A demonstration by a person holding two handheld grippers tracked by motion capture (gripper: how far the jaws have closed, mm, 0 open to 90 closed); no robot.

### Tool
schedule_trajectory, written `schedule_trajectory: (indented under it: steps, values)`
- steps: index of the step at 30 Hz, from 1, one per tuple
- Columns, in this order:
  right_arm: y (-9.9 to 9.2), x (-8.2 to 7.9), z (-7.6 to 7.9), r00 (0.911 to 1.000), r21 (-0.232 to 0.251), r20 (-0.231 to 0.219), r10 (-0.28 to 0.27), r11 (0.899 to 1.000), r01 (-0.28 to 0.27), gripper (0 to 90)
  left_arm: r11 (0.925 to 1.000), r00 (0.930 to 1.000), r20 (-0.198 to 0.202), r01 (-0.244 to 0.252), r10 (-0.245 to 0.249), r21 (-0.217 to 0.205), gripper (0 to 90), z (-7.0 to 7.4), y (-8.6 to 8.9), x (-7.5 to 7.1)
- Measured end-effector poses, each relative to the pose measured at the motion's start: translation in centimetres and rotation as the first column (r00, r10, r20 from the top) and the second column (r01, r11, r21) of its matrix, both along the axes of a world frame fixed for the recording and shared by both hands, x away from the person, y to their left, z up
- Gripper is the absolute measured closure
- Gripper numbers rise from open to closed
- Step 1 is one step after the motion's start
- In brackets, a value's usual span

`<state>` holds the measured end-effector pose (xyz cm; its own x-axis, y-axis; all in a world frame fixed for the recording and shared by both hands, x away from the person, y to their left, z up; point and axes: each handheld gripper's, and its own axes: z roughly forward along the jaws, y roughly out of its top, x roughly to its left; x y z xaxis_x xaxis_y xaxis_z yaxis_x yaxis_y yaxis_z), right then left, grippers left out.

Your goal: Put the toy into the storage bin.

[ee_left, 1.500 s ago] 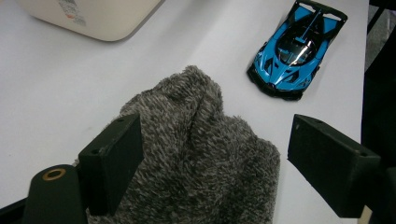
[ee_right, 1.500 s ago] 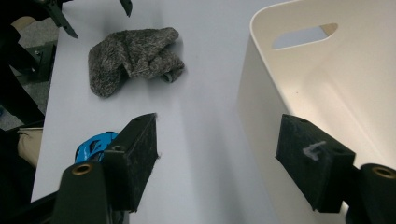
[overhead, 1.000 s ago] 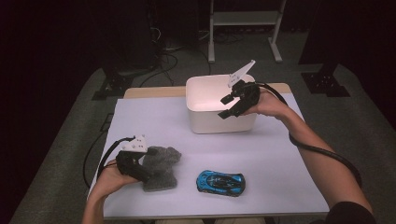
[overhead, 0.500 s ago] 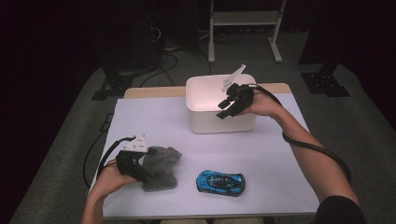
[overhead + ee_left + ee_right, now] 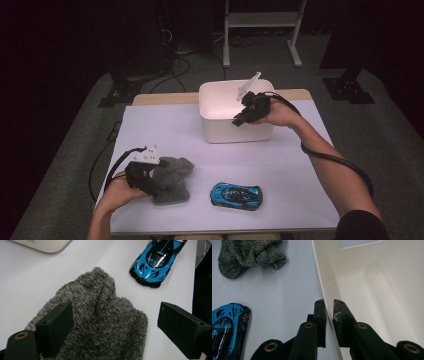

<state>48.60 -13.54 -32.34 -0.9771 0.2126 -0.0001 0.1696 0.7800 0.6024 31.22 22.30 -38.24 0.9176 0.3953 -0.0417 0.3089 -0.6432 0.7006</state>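
Observation:
A white bin (image 5: 225,131) stands at the table's back middle. My right gripper (image 5: 240,120) is at its near right rim. Its jaws have just been closing and now pinch the bin's thin wall (image 5: 362,285), one pad outside and one inside, as the right gripper (image 5: 329,307) view shows. A fuzzy grey cloth (image 5: 172,175) lies at the front left. My left gripper (image 5: 154,187) rests over the cloth (image 5: 105,322) with both jaws wide apart around it, the left gripper (image 5: 116,317) open. A blue toy car (image 5: 236,195) sits to the cloth's right.
A white sheet (image 5: 300,165) covers the table, with bare room between the bin and the car. The car (image 5: 156,261) lies just beyond the cloth, and a corner of the bin (image 5: 42,243) farther off. Black cables trail from both grippers. Dark floor and stand legs (image 5: 260,30) lie behind the table.
My right gripper has sunk a little onto the bin's rim and its jaws have closed on the wall. The left hand, the cloth and the car have stayed put.

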Motion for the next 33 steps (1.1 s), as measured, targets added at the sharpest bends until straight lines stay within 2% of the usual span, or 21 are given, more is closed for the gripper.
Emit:
schedule_trajectory:
  steps: [7,14,22,33]
  values:
    - [0.2,-0.3,0.1,0.9998,-0.021,-0.017,0.014,1.000,-0.015,82.7,0.9999,1.0000,0.005,0.001,-0.001,-0.012,12.3,0.2,0.2,-0.2]
    - [0.5,-0.6,0.2,0.9988,-0.011,-0.034,0.034,0.999,-0.035,84.8,1.0000,1.0000,0.004,0.003,-0.003,-0.004,11.5,0.2,0.1,-0.2]
    - [0.8,-1.8,0.3,0.9973,-0.023,-0.041,0.061,0.998,-0.062,85.6,0.9999,0.9999,0.005,0.013,-0.013,-0.003,11.2,0.3,-0.2,-0.3]
    - [1.3,-4.6,0.4,0.9924,-0.032,-0.053,0.111,0.993,-0.113,85.8,0.9996,0.9995,0.008,0.029,-0.029,-0.002,11.1,0.4,-0.6,-0.4]
